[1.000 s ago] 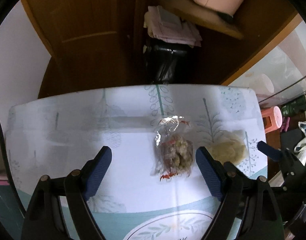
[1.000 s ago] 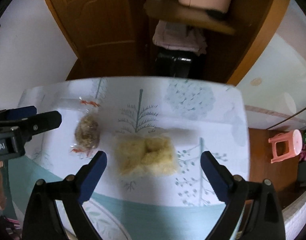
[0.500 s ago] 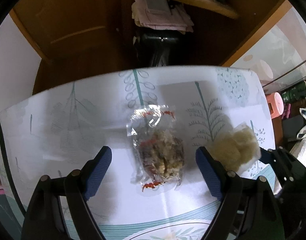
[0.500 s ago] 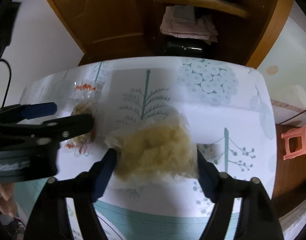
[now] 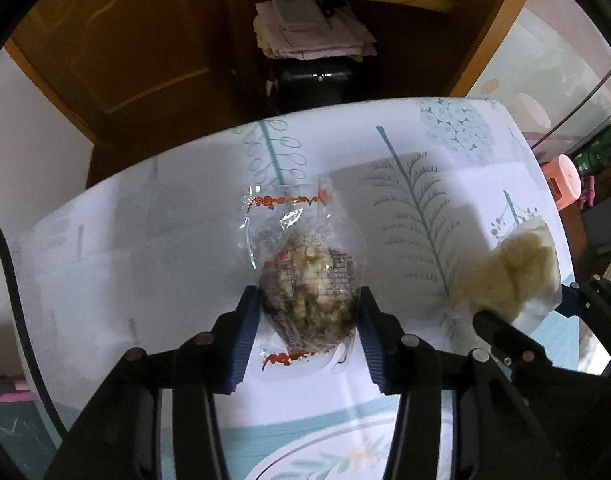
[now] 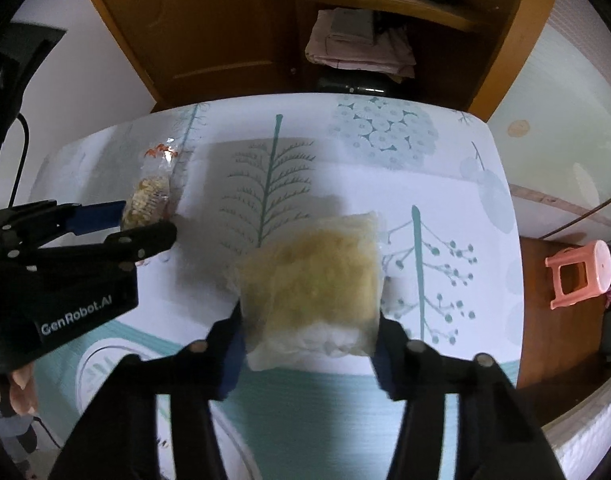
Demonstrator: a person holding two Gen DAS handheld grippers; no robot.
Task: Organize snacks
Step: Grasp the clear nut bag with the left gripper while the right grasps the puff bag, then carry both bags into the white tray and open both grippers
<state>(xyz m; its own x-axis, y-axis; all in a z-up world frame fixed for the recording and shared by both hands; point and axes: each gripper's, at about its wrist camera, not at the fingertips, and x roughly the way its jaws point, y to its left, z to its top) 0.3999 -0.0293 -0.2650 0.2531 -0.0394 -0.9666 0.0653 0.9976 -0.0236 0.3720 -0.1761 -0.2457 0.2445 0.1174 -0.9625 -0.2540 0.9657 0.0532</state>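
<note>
A clear bag of brownish snack pieces with red print lies on the tree-patterned tablecloth. My left gripper points steeply down over it. Its jaws are closing, and both blue pads touch the bag's sides. To the right, a clear bag of pale yellow snack sits between the pads of my right gripper, whose jaws are also closing and press its edges. In the right wrist view the left gripper shows at the left with the brownish bag in it. In the left wrist view the yellow bag shows at the right.
Beyond the table's far edge stand a wooden door and a dark shelf with folded pink cloths. A pink stool is on the floor to the right. A person's hand holds the left gripper.
Both grippers have come down over their bags and their jaws have narrowed from wide open. Each now has its pads against a bag.
</note>
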